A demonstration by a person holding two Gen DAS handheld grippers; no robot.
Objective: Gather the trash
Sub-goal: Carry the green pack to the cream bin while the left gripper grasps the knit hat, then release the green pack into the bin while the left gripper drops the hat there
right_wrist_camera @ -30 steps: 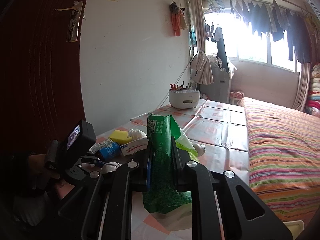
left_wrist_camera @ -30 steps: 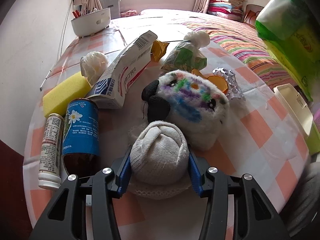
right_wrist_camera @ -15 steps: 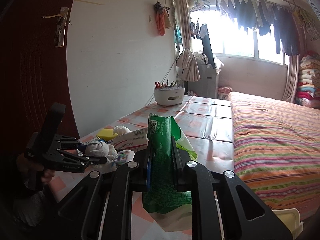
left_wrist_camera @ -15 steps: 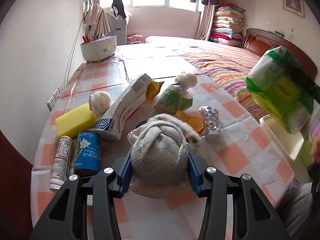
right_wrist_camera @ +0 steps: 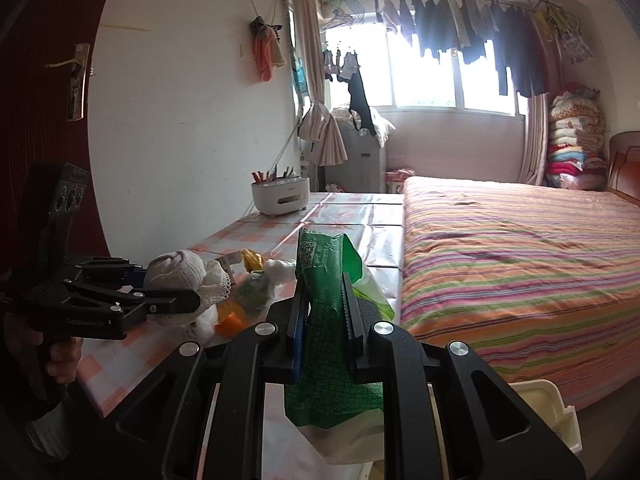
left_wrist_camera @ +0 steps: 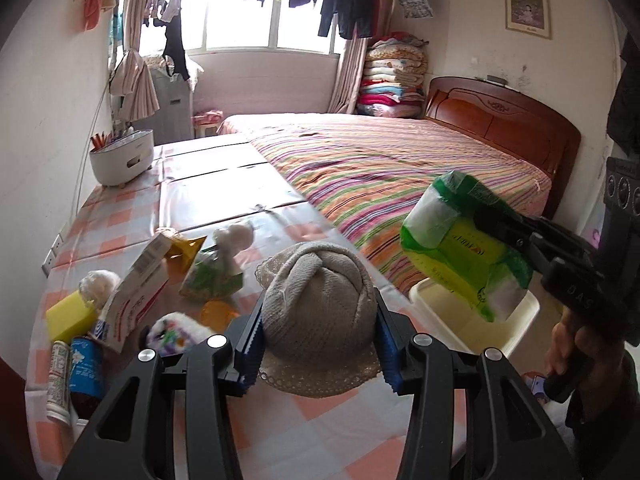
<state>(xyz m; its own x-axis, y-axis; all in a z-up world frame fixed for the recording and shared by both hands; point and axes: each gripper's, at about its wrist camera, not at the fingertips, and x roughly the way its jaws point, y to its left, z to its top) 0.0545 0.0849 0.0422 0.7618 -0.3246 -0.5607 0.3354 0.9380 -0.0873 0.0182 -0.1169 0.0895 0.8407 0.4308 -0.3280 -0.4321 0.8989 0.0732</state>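
Note:
My left gripper (left_wrist_camera: 316, 344) is shut on a beige knitted hat (left_wrist_camera: 318, 300) and holds it in the air above the checked table (left_wrist_camera: 340, 420). The hat also shows in the right wrist view (right_wrist_camera: 180, 276). My right gripper (right_wrist_camera: 322, 320) is shut on a green tissue pack (right_wrist_camera: 324, 312) and holds it above a cream bin (left_wrist_camera: 452, 332) beside the table. The pack also shows in the left wrist view (left_wrist_camera: 460, 248).
On the table lie a milk carton (left_wrist_camera: 136, 296), yellow sponge (left_wrist_camera: 68, 316), blue can (left_wrist_camera: 86, 368), white bottle (left_wrist_camera: 56, 380), plush toy (left_wrist_camera: 176, 330), orange cup (left_wrist_camera: 218, 312), tied bag (left_wrist_camera: 216, 276) and a white holder (left_wrist_camera: 122, 156). A striped bed (left_wrist_camera: 400, 172) is to the right.
My left gripper has lifted the hat off the plush toy and tilted up and to the right. My right gripper, still holding the pack, has come closer over the bin.

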